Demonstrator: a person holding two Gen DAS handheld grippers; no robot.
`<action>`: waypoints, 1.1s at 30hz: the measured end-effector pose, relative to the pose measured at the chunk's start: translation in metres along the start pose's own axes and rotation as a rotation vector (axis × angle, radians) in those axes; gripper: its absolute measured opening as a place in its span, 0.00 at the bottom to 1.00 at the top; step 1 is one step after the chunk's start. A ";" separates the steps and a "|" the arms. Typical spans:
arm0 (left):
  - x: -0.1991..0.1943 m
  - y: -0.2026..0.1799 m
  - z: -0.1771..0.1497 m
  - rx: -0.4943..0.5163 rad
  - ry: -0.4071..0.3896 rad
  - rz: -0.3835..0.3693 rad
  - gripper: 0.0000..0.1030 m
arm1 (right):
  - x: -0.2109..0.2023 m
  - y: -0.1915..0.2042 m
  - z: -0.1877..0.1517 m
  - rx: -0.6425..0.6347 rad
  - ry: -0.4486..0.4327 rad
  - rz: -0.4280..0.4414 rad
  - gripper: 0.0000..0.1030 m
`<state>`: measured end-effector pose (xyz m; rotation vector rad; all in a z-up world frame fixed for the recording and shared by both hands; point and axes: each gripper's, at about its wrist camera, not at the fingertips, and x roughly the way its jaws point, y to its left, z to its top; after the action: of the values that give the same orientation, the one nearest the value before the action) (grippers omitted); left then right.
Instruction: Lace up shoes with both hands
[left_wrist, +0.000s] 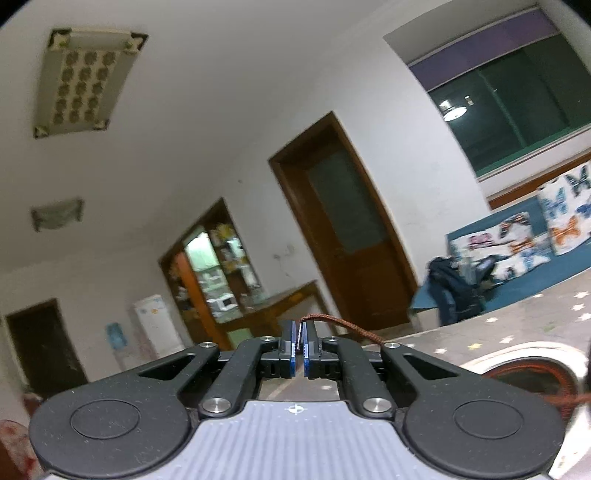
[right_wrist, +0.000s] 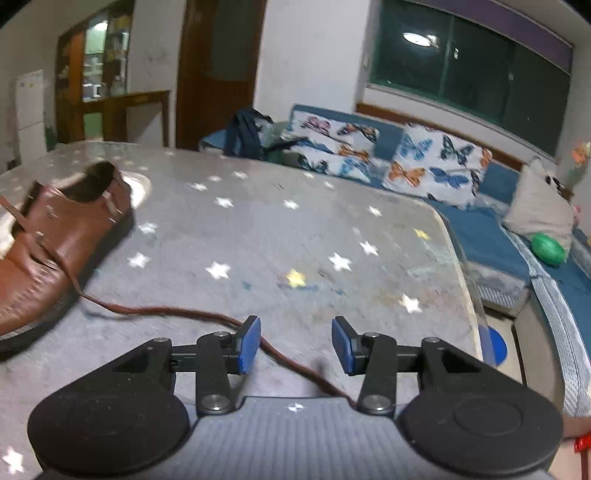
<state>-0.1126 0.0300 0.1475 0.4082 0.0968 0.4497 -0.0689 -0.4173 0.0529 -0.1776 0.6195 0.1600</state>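
Observation:
A brown leather shoe (right_wrist: 55, 240) lies on the star-patterned table cloth (right_wrist: 295, 221) at the left of the right wrist view. Its brown lace (right_wrist: 177, 314) trails from the eyelets across the cloth and passes under and between the fingers of my right gripper (right_wrist: 295, 343). That gripper is open, its blue pads well apart and clear of the lace. In the left wrist view my left gripper (left_wrist: 300, 332) points level and is shut on the lace (left_wrist: 332, 319), which curves out to the right from between the pads. The shoe's opening (left_wrist: 532, 373) shows at the lower right there.
The table's rounded edge (right_wrist: 465, 258) falls away on the right. Beyond it stands a blue sofa (right_wrist: 480, 229) with butterfly cushions (right_wrist: 436, 166) and a green ball (right_wrist: 548, 249). A wooden door (left_wrist: 354, 236) and a cabinet (left_wrist: 218, 273) stand by the far wall.

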 end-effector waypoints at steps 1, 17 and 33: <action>-0.002 -0.001 0.000 -0.002 -0.006 -0.024 0.06 | -0.004 0.003 0.004 0.004 -0.013 0.020 0.42; -0.033 -0.014 -0.023 -0.007 0.050 -0.399 0.06 | -0.037 0.132 0.048 -0.171 -0.145 0.491 0.44; 0.000 0.021 -0.099 -0.163 0.436 -0.367 0.48 | 0.019 0.300 0.066 -0.388 -0.019 0.737 0.40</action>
<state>-0.1384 0.0831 0.0653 0.1203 0.5449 0.1748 -0.0771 -0.1099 0.0597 -0.3155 0.6079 0.9959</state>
